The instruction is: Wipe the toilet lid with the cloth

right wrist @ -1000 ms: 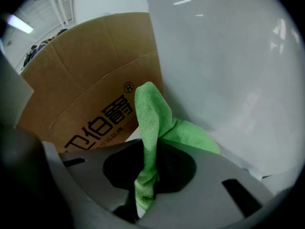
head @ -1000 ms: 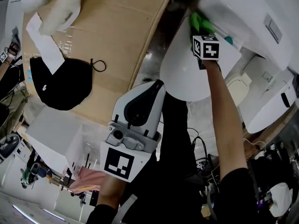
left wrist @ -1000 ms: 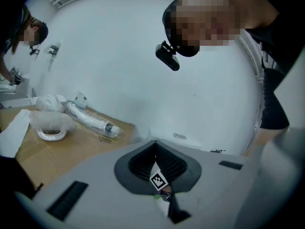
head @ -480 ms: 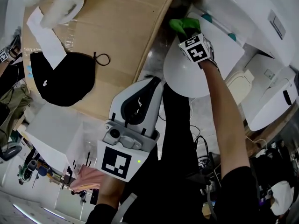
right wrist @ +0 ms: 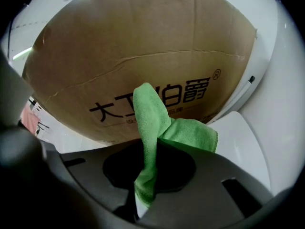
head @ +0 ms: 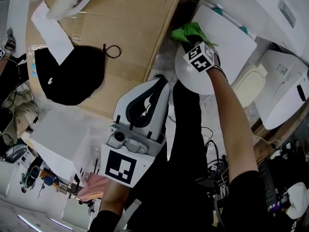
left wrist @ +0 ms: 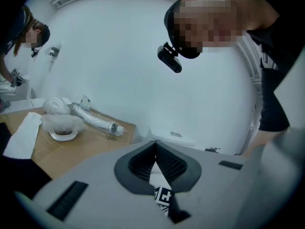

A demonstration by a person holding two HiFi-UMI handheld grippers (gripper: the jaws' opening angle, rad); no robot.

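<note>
The white oval toilet lid [head: 192, 79] lies in the upper middle of the head view. A green cloth [head: 189, 33] rests on its far left edge, next to the cardboard box. My right gripper [head: 191, 41], with its marker cube on top, is shut on the cloth. In the right gripper view the cloth [right wrist: 155, 123] stands up between the jaws, with the lid [right wrist: 240, 149] at the right. My left gripper [head: 163, 84] hangs near my body, away from the lid. Its jaws are shut with nothing between them, and the fingertips [left wrist: 155, 146] meet.
A large cardboard box [head: 120, 37] stands left of the toilet, with a black bag [head: 72, 76] and white paper [head: 53, 30] on it. The cistern [head: 256, 4] and other white fixtures [head: 285, 88] lie to the right. Cables [head: 212, 153] trail on the floor.
My right gripper has slid the green cloth leftward across the far part of the lid to its left edge. The left gripper has hardly moved.
</note>
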